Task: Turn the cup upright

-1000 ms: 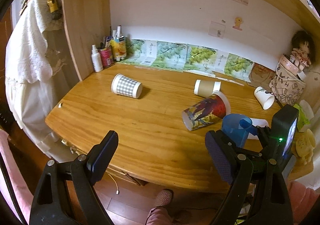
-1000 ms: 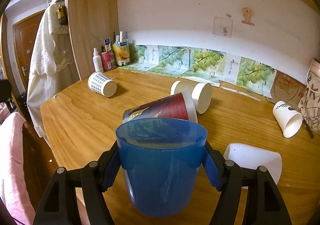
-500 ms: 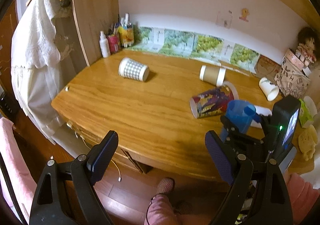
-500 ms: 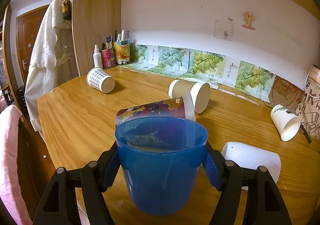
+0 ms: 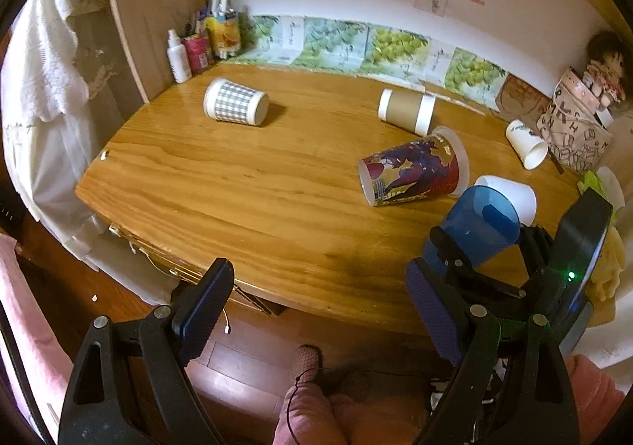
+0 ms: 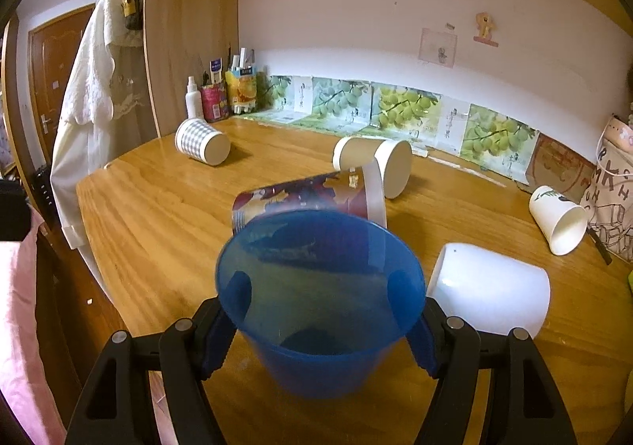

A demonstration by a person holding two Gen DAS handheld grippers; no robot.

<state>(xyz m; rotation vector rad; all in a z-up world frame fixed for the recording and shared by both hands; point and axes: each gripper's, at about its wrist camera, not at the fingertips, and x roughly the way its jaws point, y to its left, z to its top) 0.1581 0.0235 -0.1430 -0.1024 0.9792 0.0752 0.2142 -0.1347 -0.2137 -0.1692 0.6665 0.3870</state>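
My right gripper is shut on a blue translucent cup, mouth up and tilted a little toward the camera, over the front of the wooden table. The same cup shows in the left wrist view, held by the right gripper at the table's front right. My left gripper is open and empty, held off the table's front edge above the floor. Several other cups lie on their sides: a red printed cup, a white cup, a brown-banded cup, a checked cup and a small white cup.
Bottles and a pen holder stand at the back left by a wooden shelf wall. A lettered bag with a doll stands at the back right. White clothing hangs at the left. The table's front edge drops to the floor.
The right gripper has tipped the blue cup so its mouth faces more toward the camera. The left gripper has risen and pulled back from the table, staying open.
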